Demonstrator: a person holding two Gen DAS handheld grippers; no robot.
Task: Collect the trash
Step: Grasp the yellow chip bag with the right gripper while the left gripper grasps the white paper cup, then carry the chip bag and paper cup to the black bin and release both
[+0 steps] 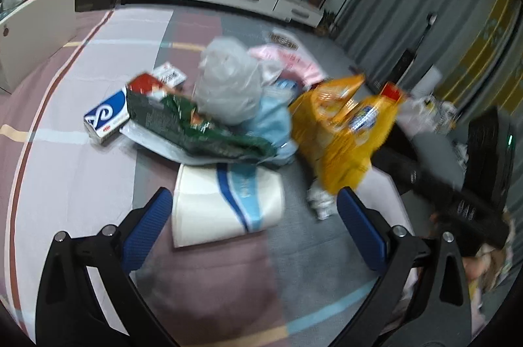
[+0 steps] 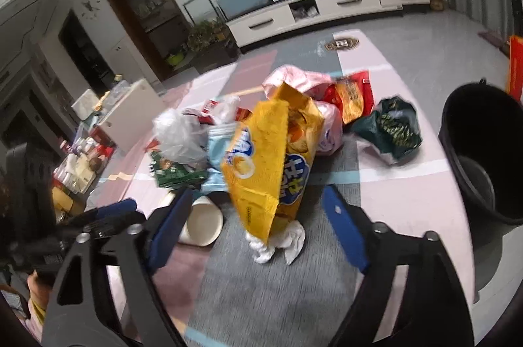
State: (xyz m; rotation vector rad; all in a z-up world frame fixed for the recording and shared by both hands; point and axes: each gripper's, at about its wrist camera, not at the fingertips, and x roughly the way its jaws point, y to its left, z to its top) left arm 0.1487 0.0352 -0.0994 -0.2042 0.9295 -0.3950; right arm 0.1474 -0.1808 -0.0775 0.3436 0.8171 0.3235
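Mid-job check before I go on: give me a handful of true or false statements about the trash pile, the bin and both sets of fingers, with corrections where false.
1. The right gripper is clamped on the yellow snack bag. False: its fingers stand open either side of the bag, not pressing it.
2. The left gripper is open and holds nothing. True.
3. A white paper roll lies on the floor mat just ahead of the left gripper. True.
4. The black bin is tipped over on its side. False: it stands upright, right of the pile.
5. Crumpled white tissue lies at the foot of the yellow snack bag. True.
6. The green snack bag is already in the bin. False: it lies in the pile.
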